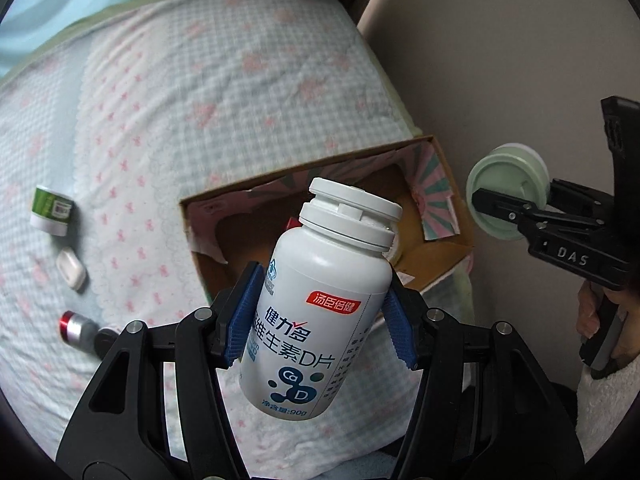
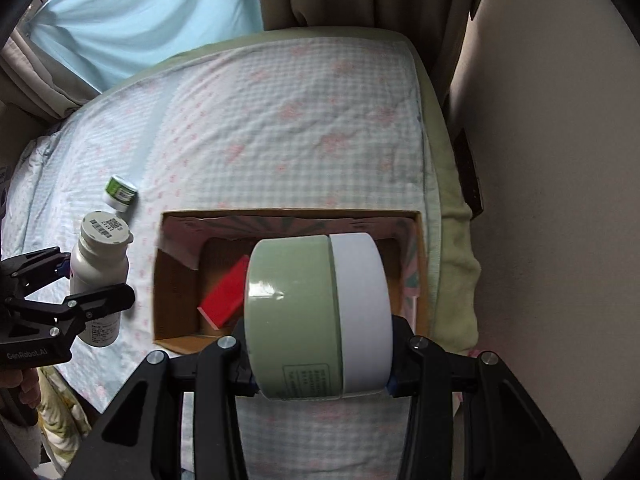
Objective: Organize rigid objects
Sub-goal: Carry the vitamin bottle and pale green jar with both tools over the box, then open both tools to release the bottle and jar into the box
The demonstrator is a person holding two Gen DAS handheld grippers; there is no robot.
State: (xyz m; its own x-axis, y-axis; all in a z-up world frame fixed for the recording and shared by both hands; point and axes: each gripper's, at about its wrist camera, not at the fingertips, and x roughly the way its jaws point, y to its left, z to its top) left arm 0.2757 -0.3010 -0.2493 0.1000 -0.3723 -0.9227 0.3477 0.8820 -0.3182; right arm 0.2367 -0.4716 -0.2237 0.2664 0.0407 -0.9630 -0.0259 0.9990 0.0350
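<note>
White bottle (image 1: 320,300) clamped in left gripper (image 1: 320,316), beside the box (image 2: 176,276) | green jar (image 2: 316,316) pinched in right gripper (image 2: 320,376), over the box | step: carrying both in | next: lower, release beside red block (image 2: 226,296)

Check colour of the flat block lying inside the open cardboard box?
Red flat block with a pale edge, in the cardboard box; clearest in the right wrist view.
</note>
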